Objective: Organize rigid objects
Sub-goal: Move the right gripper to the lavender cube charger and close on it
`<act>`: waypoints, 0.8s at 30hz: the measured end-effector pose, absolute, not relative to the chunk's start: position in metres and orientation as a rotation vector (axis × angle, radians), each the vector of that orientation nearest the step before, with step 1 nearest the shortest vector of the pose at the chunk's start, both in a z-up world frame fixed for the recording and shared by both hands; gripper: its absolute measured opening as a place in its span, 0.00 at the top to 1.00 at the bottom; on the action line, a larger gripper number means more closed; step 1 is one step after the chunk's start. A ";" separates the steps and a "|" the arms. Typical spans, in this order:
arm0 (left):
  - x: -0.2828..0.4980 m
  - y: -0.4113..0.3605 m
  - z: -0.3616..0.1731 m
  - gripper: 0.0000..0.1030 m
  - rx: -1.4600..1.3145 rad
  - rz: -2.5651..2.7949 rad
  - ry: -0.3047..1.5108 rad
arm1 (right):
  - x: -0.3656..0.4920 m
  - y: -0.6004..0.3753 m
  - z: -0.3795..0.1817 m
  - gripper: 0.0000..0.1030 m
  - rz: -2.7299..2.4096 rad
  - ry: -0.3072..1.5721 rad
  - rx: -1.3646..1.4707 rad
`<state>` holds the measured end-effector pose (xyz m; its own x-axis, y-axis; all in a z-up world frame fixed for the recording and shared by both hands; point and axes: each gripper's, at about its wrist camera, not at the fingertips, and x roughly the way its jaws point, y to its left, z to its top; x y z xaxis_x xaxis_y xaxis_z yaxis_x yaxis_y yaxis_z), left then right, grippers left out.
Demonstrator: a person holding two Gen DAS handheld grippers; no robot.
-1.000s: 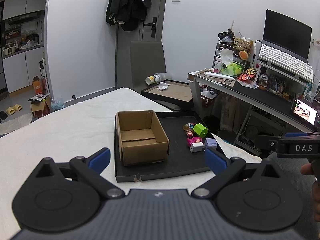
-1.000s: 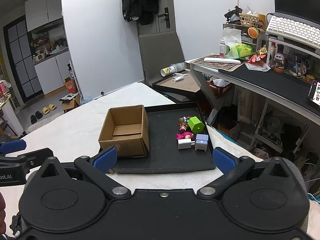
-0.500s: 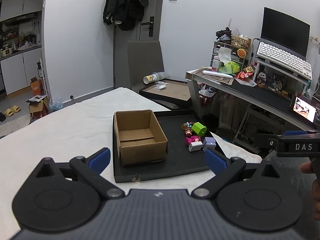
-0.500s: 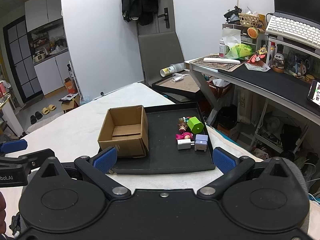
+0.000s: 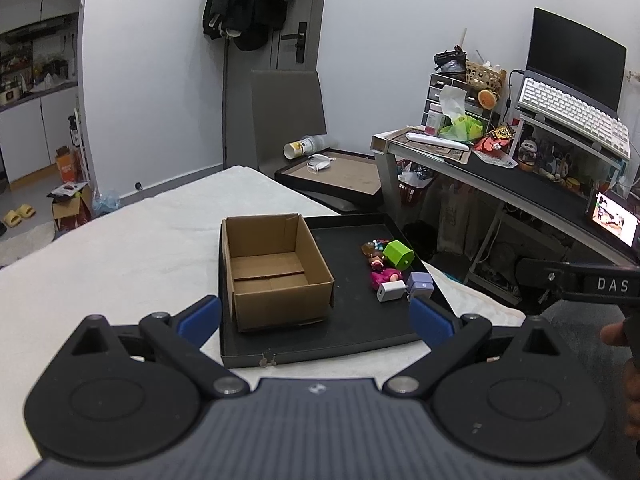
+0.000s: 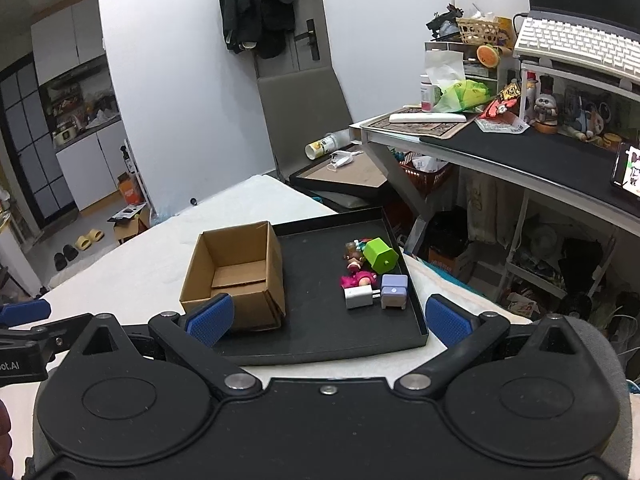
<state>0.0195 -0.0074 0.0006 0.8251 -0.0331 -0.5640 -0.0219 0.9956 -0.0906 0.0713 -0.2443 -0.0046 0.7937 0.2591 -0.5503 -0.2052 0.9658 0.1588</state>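
Note:
An open, empty cardboard box (image 5: 272, 268) (image 6: 236, 272) stands on the left part of a black tray (image 5: 360, 332) (image 6: 320, 332). On the tray's right side lie a green block (image 5: 397, 254) (image 6: 380, 256), a small doll in pink (image 5: 382, 276) (image 6: 358, 276), a white charger (image 5: 390, 291) (image 6: 357, 297) and a lilac block (image 5: 420, 285) (image 6: 394, 290). My left gripper (image 5: 316, 316) is open and empty, short of the tray's near edge. My right gripper (image 6: 328, 320) is open and empty, also short of the tray.
The tray sits on a white-covered table (image 5: 120, 264). A cluttered desk (image 5: 500, 184) with keyboard and monitor stands at the right. A grey chair (image 5: 288, 120) with a second tray (image 5: 336, 176) is behind the table.
Both grippers stay open. The left view has shifted slightly, bringing the box and tray a little leftward in the frame; the right view is nearly unchanged.

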 end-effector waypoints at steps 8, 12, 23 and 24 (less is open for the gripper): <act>0.046 0.002 -0.014 0.04 -0.107 0.011 0.646 | 0.098 -0.251 -0.020 0.00 0.232 0.626 0.126; 0.062 0.009 -0.022 0.04 -0.123 0.031 0.665 | 0.112 -0.253 -0.027 0.00 0.221 0.637 0.131; 0.103 0.026 -0.042 0.06 -0.148 0.063 0.727 | 0.153 -0.256 -0.045 0.00 0.204 0.699 0.153; 0.107 0.027 -0.044 0.06 -0.152 0.066 0.732 | 0.157 -0.256 -0.047 0.01 0.201 0.708 0.152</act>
<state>0.1068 0.0274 -0.0437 0.7425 0.0072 -0.6698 -0.1130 0.9870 -0.1146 0.1573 -0.2556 -0.0469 0.7416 0.2340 -0.6287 -0.1312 0.9697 0.2061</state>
